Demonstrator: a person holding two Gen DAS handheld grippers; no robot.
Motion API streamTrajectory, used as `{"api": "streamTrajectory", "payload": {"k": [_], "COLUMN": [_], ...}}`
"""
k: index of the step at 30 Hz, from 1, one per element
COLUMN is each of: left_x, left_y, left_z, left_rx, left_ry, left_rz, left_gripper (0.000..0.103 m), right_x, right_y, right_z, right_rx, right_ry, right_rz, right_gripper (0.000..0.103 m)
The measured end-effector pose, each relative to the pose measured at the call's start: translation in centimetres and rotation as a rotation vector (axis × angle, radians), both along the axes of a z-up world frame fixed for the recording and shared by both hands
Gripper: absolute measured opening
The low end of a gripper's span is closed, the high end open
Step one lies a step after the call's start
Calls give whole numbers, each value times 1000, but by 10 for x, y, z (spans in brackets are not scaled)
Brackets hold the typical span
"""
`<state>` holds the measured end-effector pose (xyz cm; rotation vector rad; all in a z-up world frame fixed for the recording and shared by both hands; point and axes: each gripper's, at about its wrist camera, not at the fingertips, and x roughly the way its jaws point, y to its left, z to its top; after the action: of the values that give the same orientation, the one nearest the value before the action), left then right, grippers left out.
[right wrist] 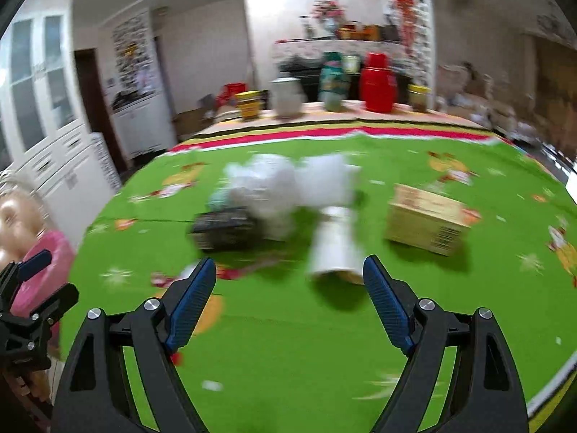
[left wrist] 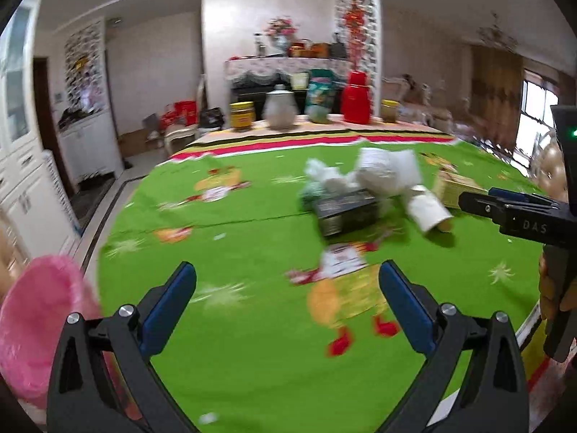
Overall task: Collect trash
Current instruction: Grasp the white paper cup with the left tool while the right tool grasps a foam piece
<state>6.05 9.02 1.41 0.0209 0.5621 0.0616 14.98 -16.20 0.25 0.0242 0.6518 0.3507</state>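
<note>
Right gripper (right wrist: 288, 288), jaws spread wide and empty, hangs just above the table (right wrist: 288, 361) with a white paper cup (right wrist: 337, 249) lying on its side directly ahead, its open mouth turned toward us between the blue pads; we judge the wide spread is meant to take the cup's girth. Beside the cup sits a heap of trash: a dark flat box (right wrist: 225, 229) touching crumpled white paper and plastic (right wrist: 288, 184), grouped at mid-table so either arm can reach it. A tan cardboard box (right wrist: 425, 220) stands apart to the right. Our left gripper (left wrist: 286, 296) also gapes empty, held back over bare green cloth, near a pink-lined bin (left wrist: 39, 324) at the table's left edge, which we take for the trash's destination. Motion blur softens the pile. Jars and a red flask (right wrist: 377, 83) line the far edge, clear of the work.
</note>
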Motion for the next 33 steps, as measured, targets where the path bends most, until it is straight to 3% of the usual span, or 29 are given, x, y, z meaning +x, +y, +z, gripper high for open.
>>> {"api": "streamTrajectory", "payload": {"k": [9, 13, 22, 26, 27, 28, 31, 33], "left_x": [83, 121, 203, 230, 235, 236, 221, 205], "left_y": [-110, -137, -177, -182, -180, -176, -176, -172], "left_z": [-24, -35, -58, -75, -80, -81, -68, -60], "left_rx": [-34, -88, -70, -32, -54, -108, -68, -48], "left_ry": [104, 145, 236, 315, 339, 351, 324, 281], "left_rz": [-136, -128, -53, -39, -55, -93, -159, -187], "left_gripper": [98, 98, 96, 82, 74, 53, 40, 40], "right_x": [33, 45, 71, 87, 90, 96, 108, 116], "right_y": [-92, -121, -146, -151, -150, -148, -141, -136], "right_z": [-19, -18, -35, -43, -45, -48, -54, -56], "right_rx": [-77, -61, -62, -42, -43, -50, -66, -66], "right_ry": [38, 41, 80, 115, 119, 124, 142, 152], "right_rz": [-168, -199, -173, -124, -107, -85, -27, 21], "right_gripper": [81, 81, 81, 82, 83, 84, 84, 85]}}
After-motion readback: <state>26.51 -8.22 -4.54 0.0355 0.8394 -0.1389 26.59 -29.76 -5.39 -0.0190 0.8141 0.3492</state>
